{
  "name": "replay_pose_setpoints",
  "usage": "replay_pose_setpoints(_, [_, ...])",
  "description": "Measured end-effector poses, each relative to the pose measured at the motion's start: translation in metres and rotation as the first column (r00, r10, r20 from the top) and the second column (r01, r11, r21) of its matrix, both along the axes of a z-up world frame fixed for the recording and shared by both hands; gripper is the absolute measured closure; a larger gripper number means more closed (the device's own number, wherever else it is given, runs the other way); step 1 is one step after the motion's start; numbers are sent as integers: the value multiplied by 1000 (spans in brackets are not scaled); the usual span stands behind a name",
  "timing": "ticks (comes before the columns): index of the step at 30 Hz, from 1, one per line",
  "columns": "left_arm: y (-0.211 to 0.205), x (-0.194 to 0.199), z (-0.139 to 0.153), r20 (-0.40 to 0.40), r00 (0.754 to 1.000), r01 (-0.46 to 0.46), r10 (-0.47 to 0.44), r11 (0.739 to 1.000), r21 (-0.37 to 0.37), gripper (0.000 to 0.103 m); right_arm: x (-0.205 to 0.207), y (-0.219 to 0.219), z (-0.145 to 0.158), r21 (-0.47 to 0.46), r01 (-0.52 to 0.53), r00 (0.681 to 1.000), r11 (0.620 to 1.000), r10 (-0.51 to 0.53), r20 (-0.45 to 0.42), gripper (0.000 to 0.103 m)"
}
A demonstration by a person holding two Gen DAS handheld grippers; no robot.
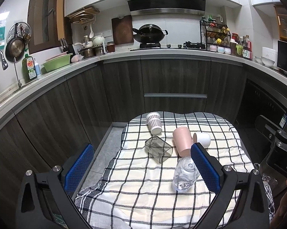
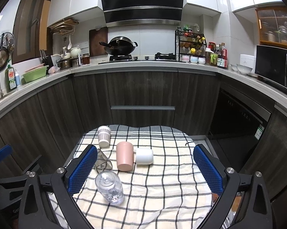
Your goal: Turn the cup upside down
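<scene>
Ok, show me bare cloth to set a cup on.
Free: the checked cloth's right half, right of the white cup, and the near strip before the clear cup. Crowded: left-centre, where the pink cup, grey glass and patterned cup cluster.

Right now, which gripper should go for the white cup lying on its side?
Right. The white cup lies straight ahead between the open right gripper's fingers, with bare cloth in front. From the open left gripper it sits off to the right, past the pink cup.
</scene>
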State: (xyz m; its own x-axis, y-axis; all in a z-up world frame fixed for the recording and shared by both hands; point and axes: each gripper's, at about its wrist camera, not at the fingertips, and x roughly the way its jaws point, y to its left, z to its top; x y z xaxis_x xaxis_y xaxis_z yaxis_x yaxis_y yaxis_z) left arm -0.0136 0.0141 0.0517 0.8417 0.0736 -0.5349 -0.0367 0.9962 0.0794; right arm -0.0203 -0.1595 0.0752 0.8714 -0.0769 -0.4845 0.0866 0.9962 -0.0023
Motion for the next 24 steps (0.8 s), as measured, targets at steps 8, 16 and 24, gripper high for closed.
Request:
replay_pose_setpoints(8, [0, 2, -6, -11, 1000, 1, -1, 1000, 1, 0, -1, -3, -2, 1, 3, 1000, 1000, -3, -3, 2])
replay_pose_setpoints(16, [0, 1, -6, -6, 1000, -3, 3, 1000, 3, 0, -1, -3, -2, 3, 2, 1000, 1000, -2, -2, 2])
replay_pose_setpoints(24, [0, 1, -6, -6, 1000, -3, 3, 1000, 3, 0, -1, -3, -2, 5, 2, 1000, 1000, -2, -4, 2])
